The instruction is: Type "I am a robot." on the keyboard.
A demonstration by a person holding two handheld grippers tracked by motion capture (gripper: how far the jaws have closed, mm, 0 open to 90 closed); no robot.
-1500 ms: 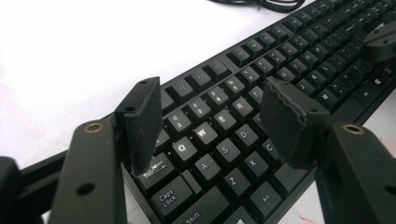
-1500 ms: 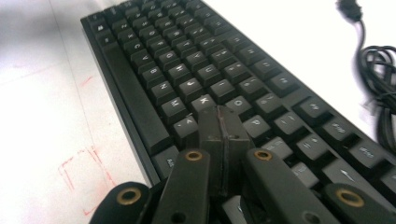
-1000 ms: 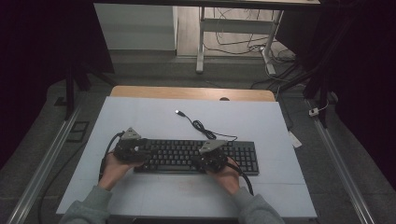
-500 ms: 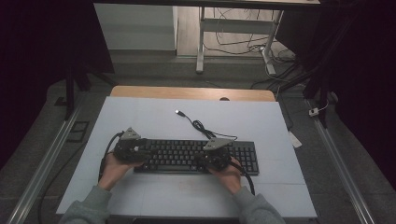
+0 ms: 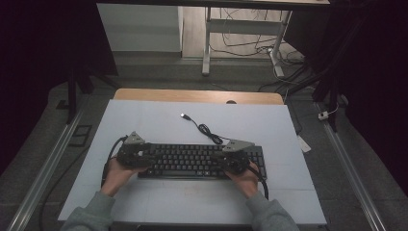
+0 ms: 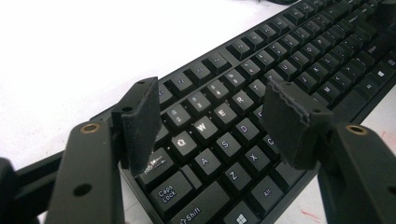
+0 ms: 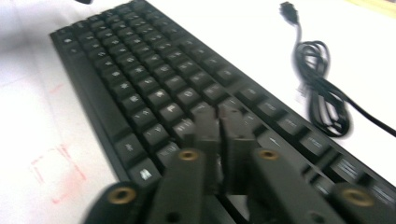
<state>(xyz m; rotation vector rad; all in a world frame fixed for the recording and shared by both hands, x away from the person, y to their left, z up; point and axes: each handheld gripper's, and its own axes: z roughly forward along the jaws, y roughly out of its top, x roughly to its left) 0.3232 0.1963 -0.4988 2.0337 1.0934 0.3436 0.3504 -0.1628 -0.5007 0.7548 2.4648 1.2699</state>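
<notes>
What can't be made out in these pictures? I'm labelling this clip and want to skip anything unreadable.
- Keyboard key letters: too small in the high view.
- Its near corners, high view: covered by the left hand-held gripper and the right hand-held gripper.
- Key legends in the right gripper view: blurred; whether the nearly closed pads touch a key can't be told.
- Cable: cut off by the right edge there.
- Keyboard's far end: cut off in the left gripper view.

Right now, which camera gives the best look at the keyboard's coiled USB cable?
The right gripper view: the cable fills the upper right, its coil and plug lying on the white table beside the keyboard, though slightly blurred. The high view shows it whole but small. The left gripper view looks along the keys instead.
</notes>
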